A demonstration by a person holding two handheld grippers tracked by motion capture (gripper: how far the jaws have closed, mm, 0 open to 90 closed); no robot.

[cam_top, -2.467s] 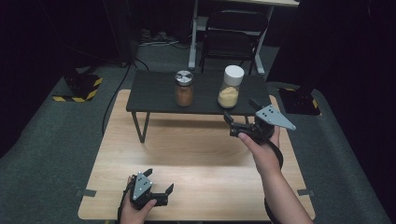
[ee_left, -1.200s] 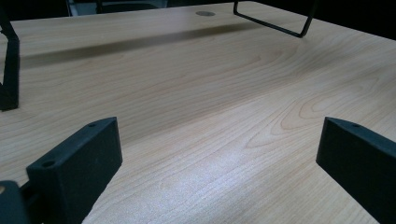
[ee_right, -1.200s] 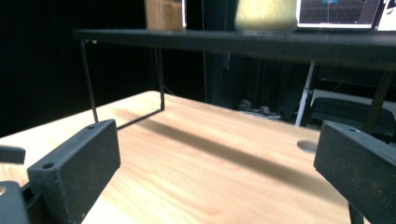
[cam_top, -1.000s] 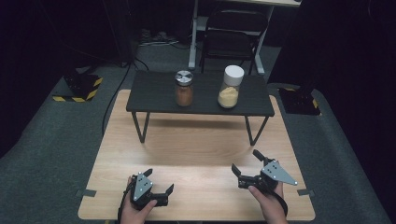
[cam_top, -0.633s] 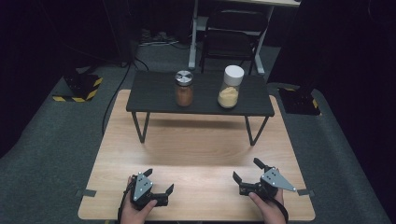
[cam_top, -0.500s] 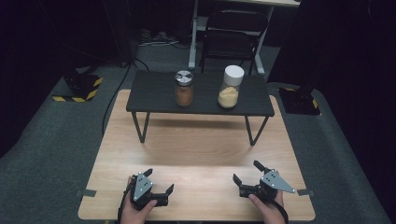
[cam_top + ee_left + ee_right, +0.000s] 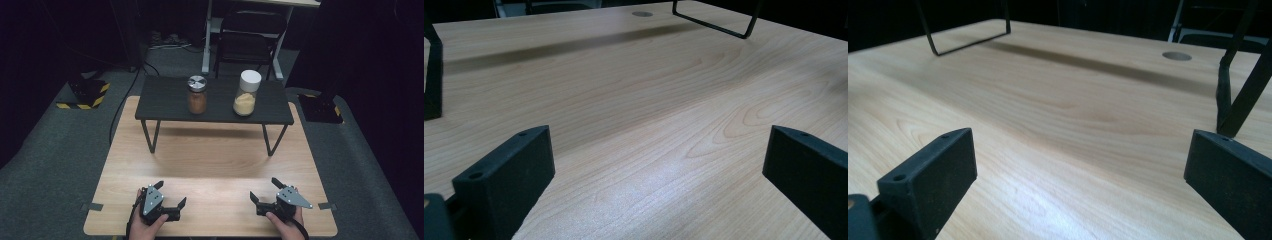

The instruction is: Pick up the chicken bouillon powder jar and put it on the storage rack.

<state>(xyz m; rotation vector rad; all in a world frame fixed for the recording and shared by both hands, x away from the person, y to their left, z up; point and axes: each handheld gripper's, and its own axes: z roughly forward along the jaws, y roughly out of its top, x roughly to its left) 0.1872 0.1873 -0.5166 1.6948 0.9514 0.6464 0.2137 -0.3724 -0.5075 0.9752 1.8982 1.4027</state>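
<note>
While both jars (image 7: 197,95) show from above, spread-jawed grippers (image 7: 170,197) (image 7: 264,190) see bare tabletop (image 7: 634,100)

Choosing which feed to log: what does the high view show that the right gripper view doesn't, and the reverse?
High view adds: the brown jar and white-lidded jar on the black shelf, and the left claw. Right gripper view adds: a round hole in the wood. Shared: the wooden table, the shelf's legs, the open right claw.

From above the near edge we look forward and down on the pale wooden table (image 7: 210,160); our two gripper views skim low, close over that same tabletop.
</note>
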